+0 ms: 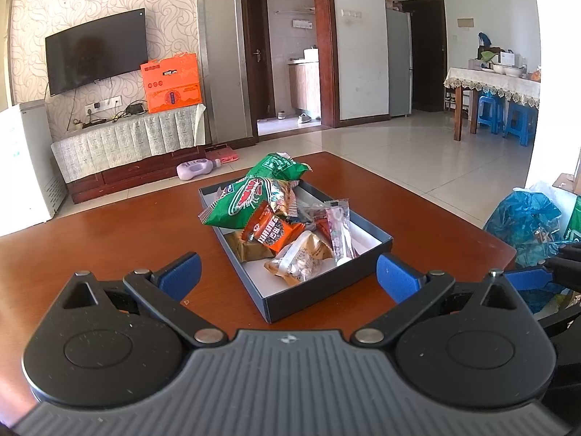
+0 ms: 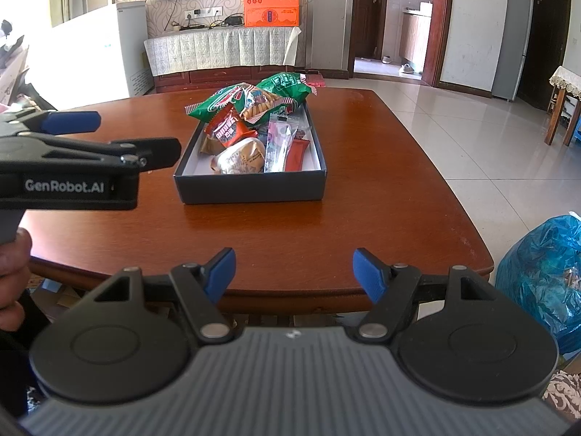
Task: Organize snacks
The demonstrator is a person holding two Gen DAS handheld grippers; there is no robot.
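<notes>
A dark blue box [image 1: 319, 299] [image 2: 250, 187] with a white inside sits on the brown wooden table [image 1: 109, 232] [image 2: 326, 225]. It holds several snack packets: green bags [image 1: 250, 200] [image 2: 232, 100] on top, an orange-red pack [image 1: 276, 229] [image 2: 228, 130], a tan wrapped pastry [image 1: 301, 261] [image 2: 241, 158] and a clear purple sachet [image 1: 339, 229] [image 2: 277, 141]. My left gripper [image 1: 288, 272] is open and empty, just short of the box's near corner. My right gripper [image 2: 292, 270] is open and empty at the table's near edge. The left gripper also shows in the right wrist view [image 2: 83, 134], left of the box.
A blue plastic bag [image 1: 526, 221] [image 2: 544, 272] sits off the table's right side. A TV stand with an orange gift box [image 1: 170, 83] [image 2: 270, 1] stands beyond the table. A purple bottle [image 1: 196, 169] lies on the tiled floor.
</notes>
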